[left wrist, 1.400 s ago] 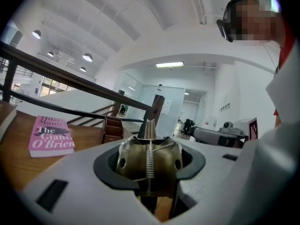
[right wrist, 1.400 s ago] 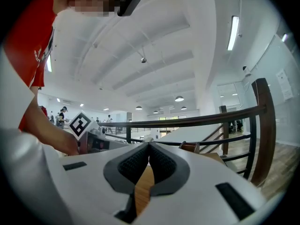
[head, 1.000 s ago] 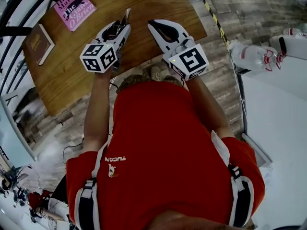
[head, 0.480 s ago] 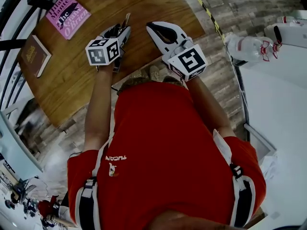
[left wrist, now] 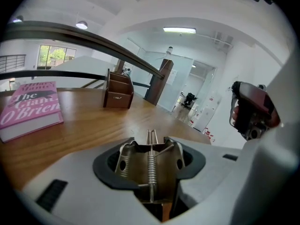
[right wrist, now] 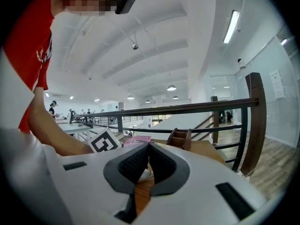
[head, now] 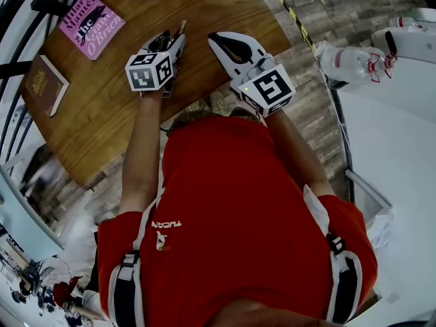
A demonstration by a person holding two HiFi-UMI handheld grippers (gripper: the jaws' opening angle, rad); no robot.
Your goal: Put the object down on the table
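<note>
Little has changed over the last second. My left tool [head: 170, 43] has edged slightly further in over the table [head: 102, 121], to the right of the pink book [head: 90, 18], and its grip is the same as it was. The jaws stand fairly wide but clamped on a metal spring clip [left wrist: 150, 170], whose arms sit in the dark pads while its thin tip pokes out ahead. So the clip has not been let go. It hangs in the tool above the wood, on the side of the pink book away from the brown book [head: 43, 84]. I cannot tell whether it touches the surface yet.

My right tool [right wrist: 146, 148] is closed on nothing, pads meeting at the tip, just beyond the left one from the pink book.

I judge the put-down is still ahead: lower, then release.
</note>
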